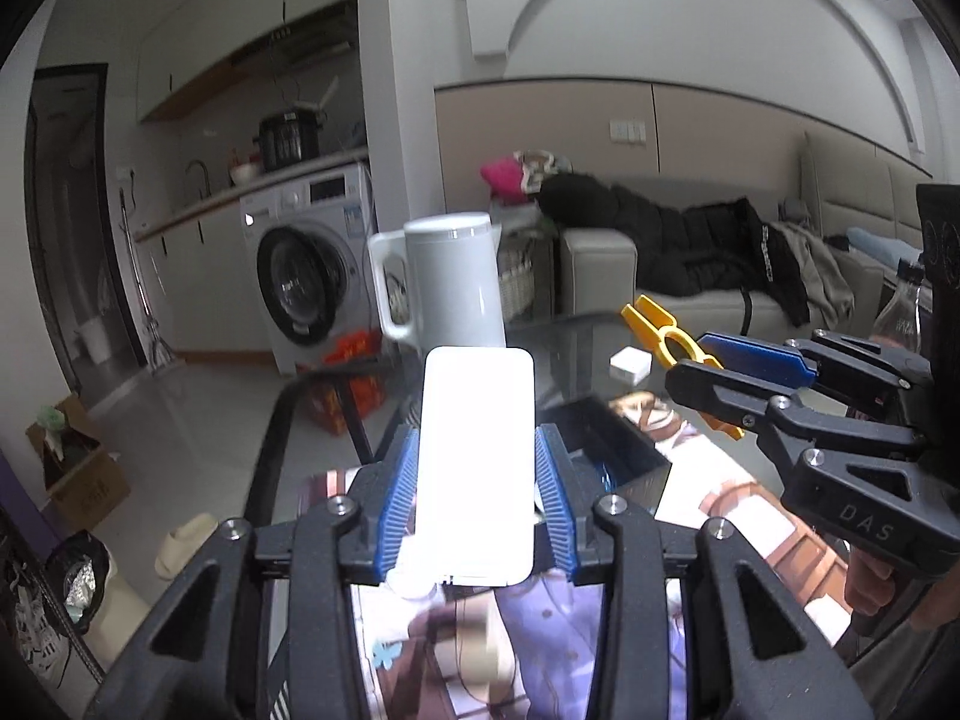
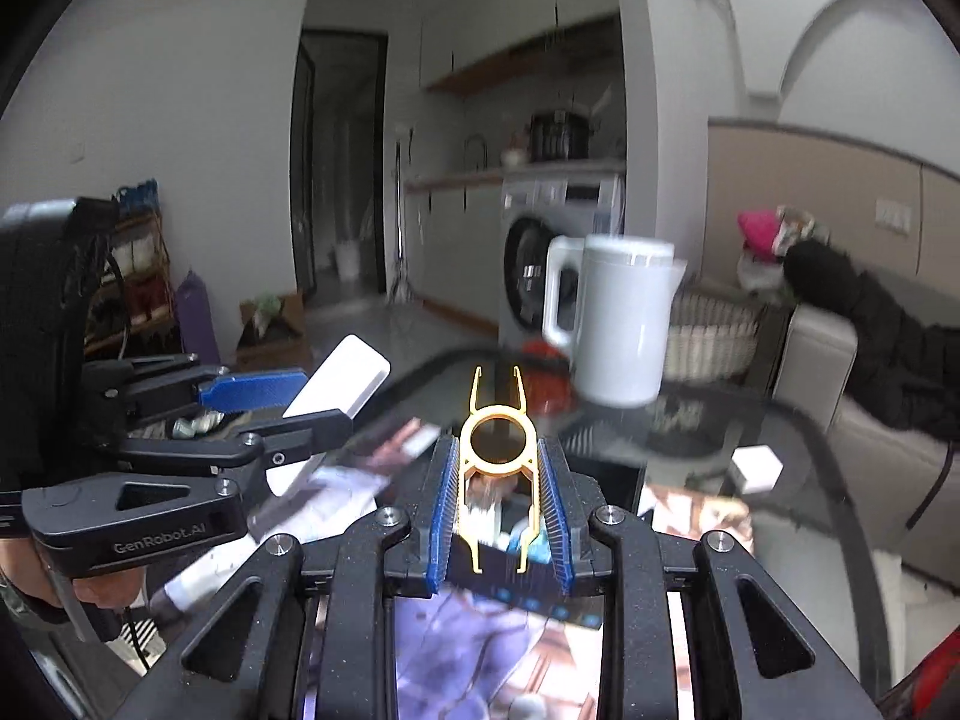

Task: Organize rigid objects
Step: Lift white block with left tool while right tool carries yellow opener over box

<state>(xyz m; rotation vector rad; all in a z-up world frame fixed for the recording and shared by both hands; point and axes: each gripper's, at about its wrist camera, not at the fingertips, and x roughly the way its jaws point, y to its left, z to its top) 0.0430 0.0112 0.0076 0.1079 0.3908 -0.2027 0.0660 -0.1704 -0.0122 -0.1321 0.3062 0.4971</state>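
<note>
Left wrist view: the left gripper is clenched on a flat white rectangular plastic block with rounded corners, its blue ribbed pads pressed against both long sides, and the block stands above the bench, a dark glass top with a black frame. Beyond the block, a tall pale grey plastic jug with a white handle stands on the bench near its far edge. To the right of the jug a small white square box lies on the glass. A colourful printed mat with purple and brown artwork covers the bench on the near side of the jug, and an open black box sits on it just behind the held block.

The right gripper enters from the right of the jug, grasping a yellow plastic clip-shaped tool with a ring in its middle. In the right wrist view that gripper holds the yellow tool between its blue pads, prongs pointing toward the jug, with the left gripper and white block to the left of the jug.

Behind the jug stands a white front-loading washing machine under a kitchen counter, with a pale tiled floor below. To the right of the jug, a beige sofa carries dark clothing.
</note>
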